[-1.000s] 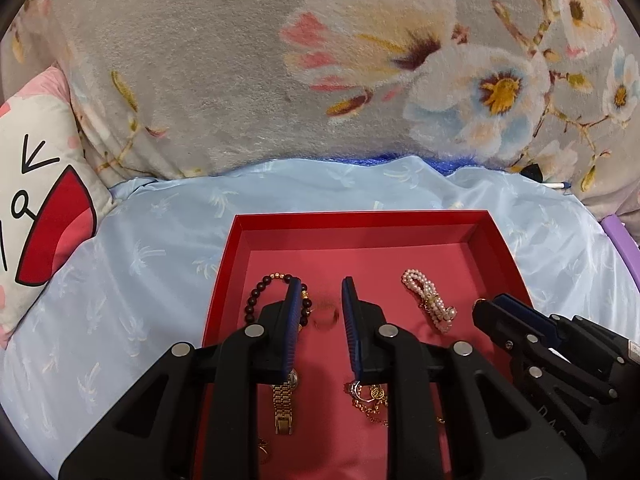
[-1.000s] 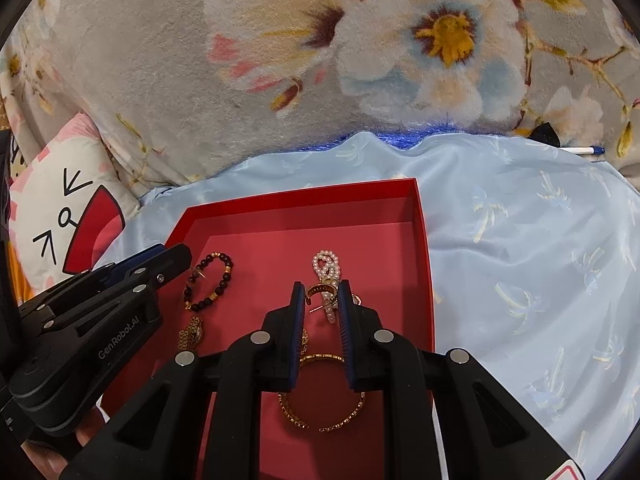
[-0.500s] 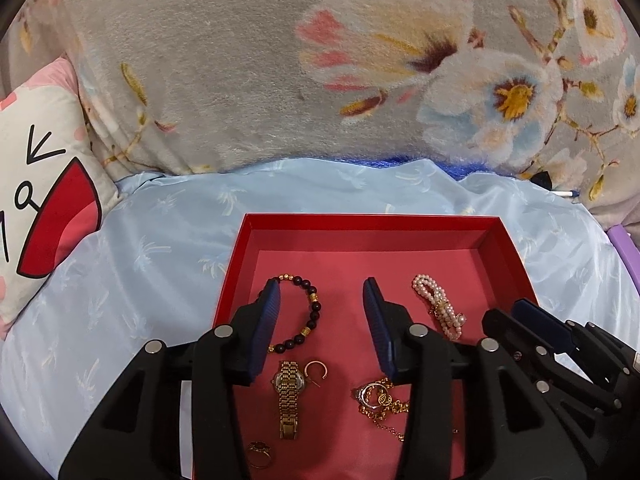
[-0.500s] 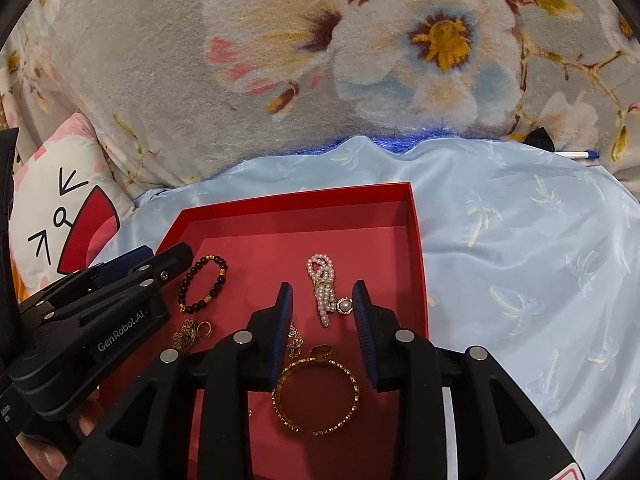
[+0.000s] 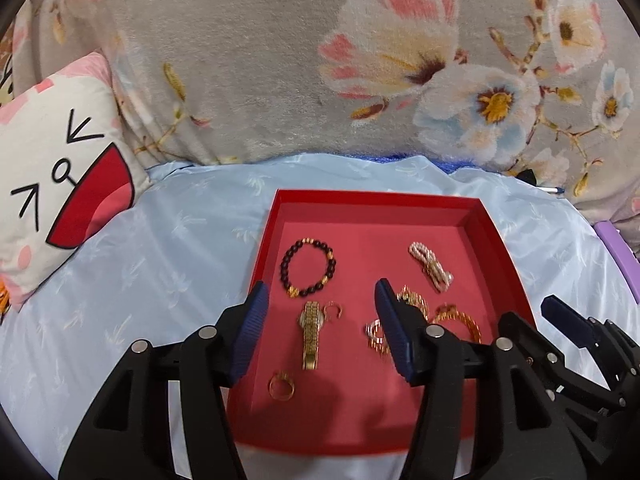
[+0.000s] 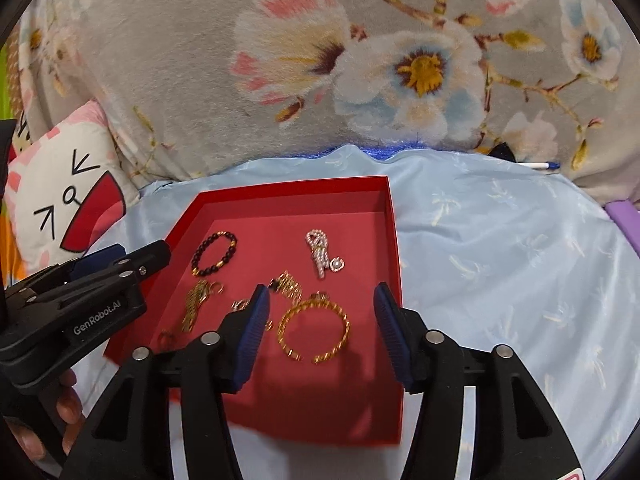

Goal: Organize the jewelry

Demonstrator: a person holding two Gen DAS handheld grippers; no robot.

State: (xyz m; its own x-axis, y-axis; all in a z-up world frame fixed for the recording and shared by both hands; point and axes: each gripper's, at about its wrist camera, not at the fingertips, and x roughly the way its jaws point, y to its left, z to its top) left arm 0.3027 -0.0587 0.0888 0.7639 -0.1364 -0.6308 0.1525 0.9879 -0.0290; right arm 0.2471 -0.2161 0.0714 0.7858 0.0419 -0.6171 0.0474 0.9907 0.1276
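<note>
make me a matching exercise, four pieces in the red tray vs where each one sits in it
Things:
1. dark bead bracelet
2. pearl bracelet
3. gold watch
4. gold ring

Places in the red tray, as the left wrist view shows it:
A. nearest the camera, on the left
B. far right
C. far left
D. just below the dark beads, lying lengthwise

Pairs: 1-C, 2-B, 3-D, 4-A
</note>
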